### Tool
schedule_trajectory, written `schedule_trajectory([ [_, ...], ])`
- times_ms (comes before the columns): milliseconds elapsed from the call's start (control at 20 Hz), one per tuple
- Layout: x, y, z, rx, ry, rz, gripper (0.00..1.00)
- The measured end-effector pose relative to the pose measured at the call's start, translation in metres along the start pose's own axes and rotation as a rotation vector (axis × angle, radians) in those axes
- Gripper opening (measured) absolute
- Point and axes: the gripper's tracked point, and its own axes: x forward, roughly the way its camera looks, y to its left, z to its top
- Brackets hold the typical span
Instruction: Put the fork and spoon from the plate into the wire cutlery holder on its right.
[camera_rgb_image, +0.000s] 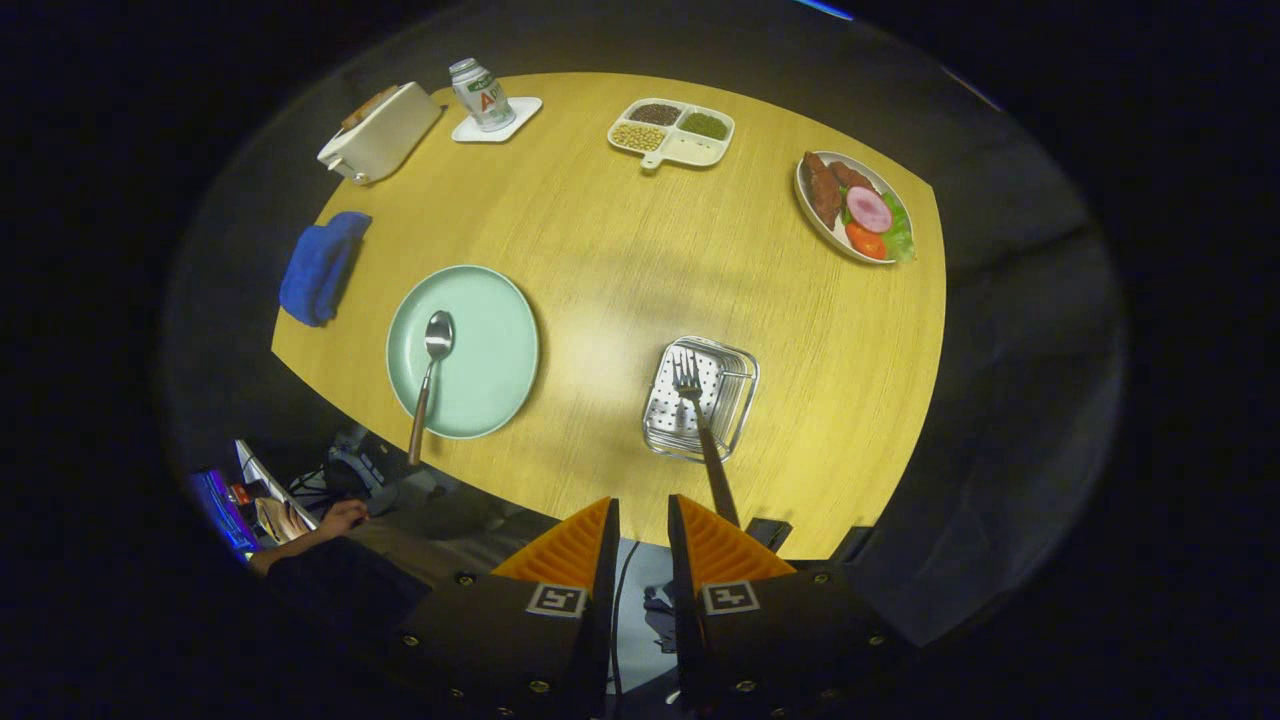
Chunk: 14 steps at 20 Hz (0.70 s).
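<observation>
While I hold the tongs (643, 520) high over the near edge of the counter (620, 250), I see their fingers drawn almost together with only a thin slit between them, and nothing is pinched there. The wire cutlery holder (702, 398) is my landmark, just beyond the fingers. The fork (700, 420) stands in it, tines over its perforated floor, its brown handle leaning out over the holder's near rim toward the right finger; I cannot tell whether handle and finger touch. Left of the holder lies the pale green plate (463, 351), and the spoon (430, 380) rests on it, bowl on the plate, handle poking off past the counter's edge. Far beyond the holder are a divided dish (672, 133) of beans, a food plate (853, 206), a small bottle (481, 94), a toaster (380, 133) and a blue cloth (320, 266)
</observation>
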Motion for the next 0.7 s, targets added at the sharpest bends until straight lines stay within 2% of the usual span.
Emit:
schedule_trajectory([
  [350,0.005,0.062,-0.007,0.032,-0.099,0.048,0.28],
  [700,0.028,0.113,-0.025,0.04,-0.078,0.114,0.28],
])
